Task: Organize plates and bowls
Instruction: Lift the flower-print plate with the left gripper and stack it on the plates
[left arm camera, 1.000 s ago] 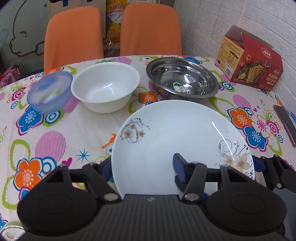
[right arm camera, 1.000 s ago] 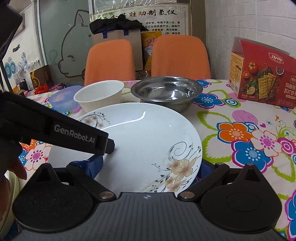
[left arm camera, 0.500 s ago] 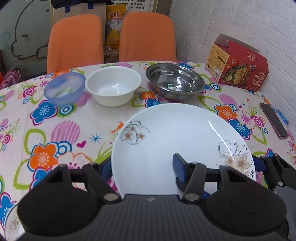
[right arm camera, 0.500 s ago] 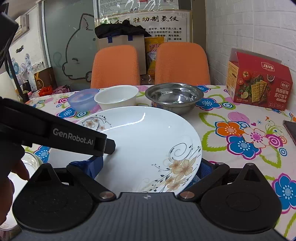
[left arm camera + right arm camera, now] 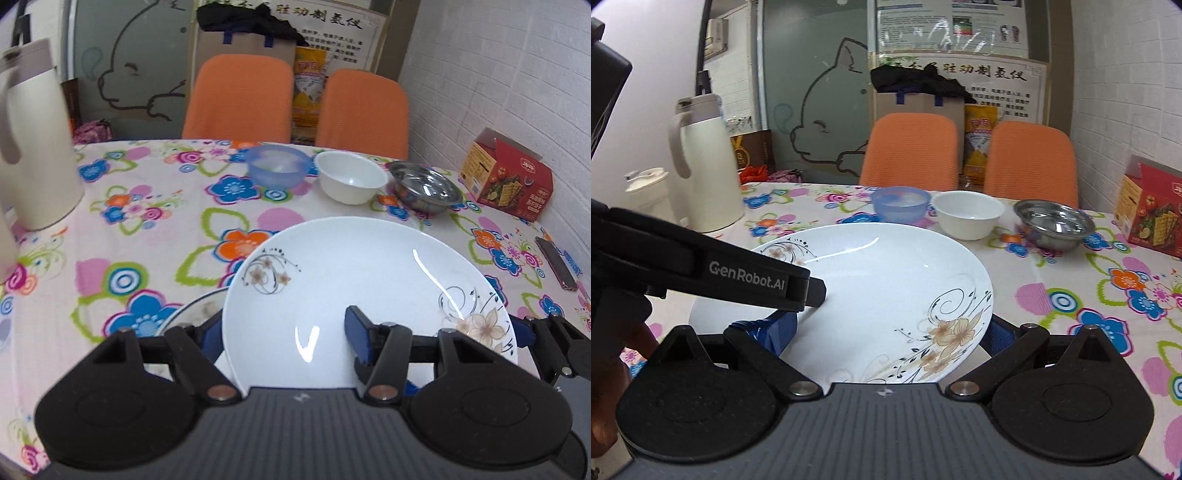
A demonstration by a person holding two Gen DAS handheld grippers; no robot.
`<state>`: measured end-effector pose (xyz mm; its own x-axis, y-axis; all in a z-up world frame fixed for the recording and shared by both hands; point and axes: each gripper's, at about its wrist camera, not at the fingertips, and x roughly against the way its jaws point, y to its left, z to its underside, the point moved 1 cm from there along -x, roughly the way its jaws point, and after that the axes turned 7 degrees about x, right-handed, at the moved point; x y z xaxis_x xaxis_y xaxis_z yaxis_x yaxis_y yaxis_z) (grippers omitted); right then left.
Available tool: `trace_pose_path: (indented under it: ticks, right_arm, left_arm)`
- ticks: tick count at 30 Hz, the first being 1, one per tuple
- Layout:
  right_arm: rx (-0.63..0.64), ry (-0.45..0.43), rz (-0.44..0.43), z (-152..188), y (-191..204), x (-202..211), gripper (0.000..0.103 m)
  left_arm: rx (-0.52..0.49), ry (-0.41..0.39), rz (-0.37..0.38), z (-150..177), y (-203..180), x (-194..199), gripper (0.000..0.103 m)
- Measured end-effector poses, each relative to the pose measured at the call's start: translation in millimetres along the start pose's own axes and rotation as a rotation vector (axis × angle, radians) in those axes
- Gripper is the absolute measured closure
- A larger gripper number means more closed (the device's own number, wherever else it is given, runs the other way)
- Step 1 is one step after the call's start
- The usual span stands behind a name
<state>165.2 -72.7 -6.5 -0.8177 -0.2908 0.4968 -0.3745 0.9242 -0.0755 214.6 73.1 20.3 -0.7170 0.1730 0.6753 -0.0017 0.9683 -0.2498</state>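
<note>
While gripped from both sides, hangs lifted and drawn back from the bowl row.

Sits as a white floral plate (image 5: pixel 354 291) clear of the flowered tablecloth (image 5: pixel 147 221), pinched at its left rim by the left gripper (image 5: pixel 284 332) and at its right rim by the right gripper (image 5: pixel 890 328) (both sets of tongs pressed onto the china). Now rides higher and farther from the blue bowl (image 5: pixel 277 168), white bowl (image 5: pixel 349 181) and steel bowl (image 5: pixel 424 186) than a second ago. Reveals a second plate (image 5: pixel 192 308) below at the left, probably the stacking spot. Leaves the bowls unsorted. Shows a thermos (image 5: pixel 33 147) newly in view.
</note>
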Motion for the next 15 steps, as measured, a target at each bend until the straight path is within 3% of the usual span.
trace_pose_path:
  ticks: [8, 15]
  right_arm:
    - [0.062, 0.04, -0.121, 7, 61, -7, 0.014]
    - [0.057, 0.073, -0.09, 14, 60, -16, 0.014]
  left_arm:
    - [0.099, -0.007, -0.105, 30, 70, 26, 0.048]
    - [0.101, 0.023, -0.086, 34, 74, 10, 0.048]
